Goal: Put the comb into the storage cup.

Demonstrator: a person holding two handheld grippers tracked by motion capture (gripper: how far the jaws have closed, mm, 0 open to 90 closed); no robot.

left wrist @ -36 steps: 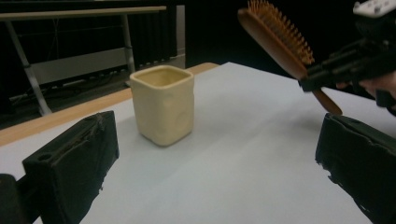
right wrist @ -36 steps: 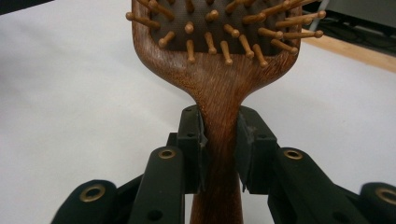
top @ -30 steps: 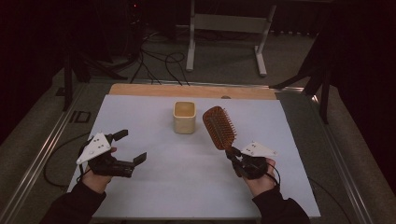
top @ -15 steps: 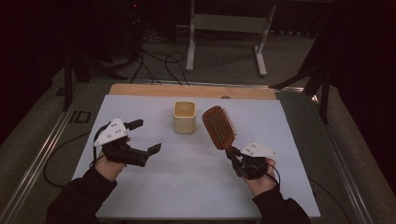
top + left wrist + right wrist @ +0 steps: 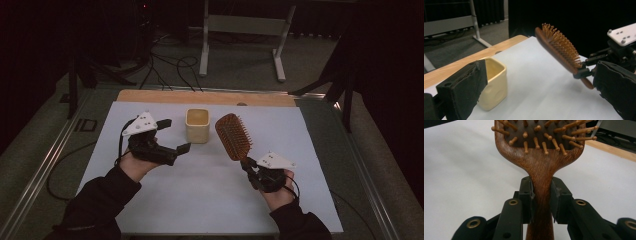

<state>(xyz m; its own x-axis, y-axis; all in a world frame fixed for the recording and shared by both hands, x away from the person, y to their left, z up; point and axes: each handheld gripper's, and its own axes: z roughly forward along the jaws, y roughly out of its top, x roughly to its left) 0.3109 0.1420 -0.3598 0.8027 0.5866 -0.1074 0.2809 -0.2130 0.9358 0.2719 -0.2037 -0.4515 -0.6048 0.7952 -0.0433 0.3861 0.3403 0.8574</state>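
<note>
1. Far left of the high view: left gripper, jaws wide apart with nothing between them, held above the white table cover just beside the cup
2. Next to the right: small cream cup, upright and open-topped, standing toward the far edge of the cover; in the left gripper view sits close behind one black jaw, not touched
3. Further right: wooden hairbrush, paddle head raised off the cover and tilted, bristles facing up and toward the cup, near it but apart
4. Far right: right gripper, clamped on the brush handle; in the right gripper view both pads press the narrow neck just below the head
5. Likely aim, as a judgement: brush into cup, left gripper steadying it
6. Risk: light cup tipping or sliding if the wide head strikes the rim, or if an open jaw nudges the wall
7. Risk: brush pivoting in the grip, since the hold sits on a smooth, tapering neck with the heavy head far out
8. Risk: head too broad for the mouth, jamming at the rim if lowered head first
</note>
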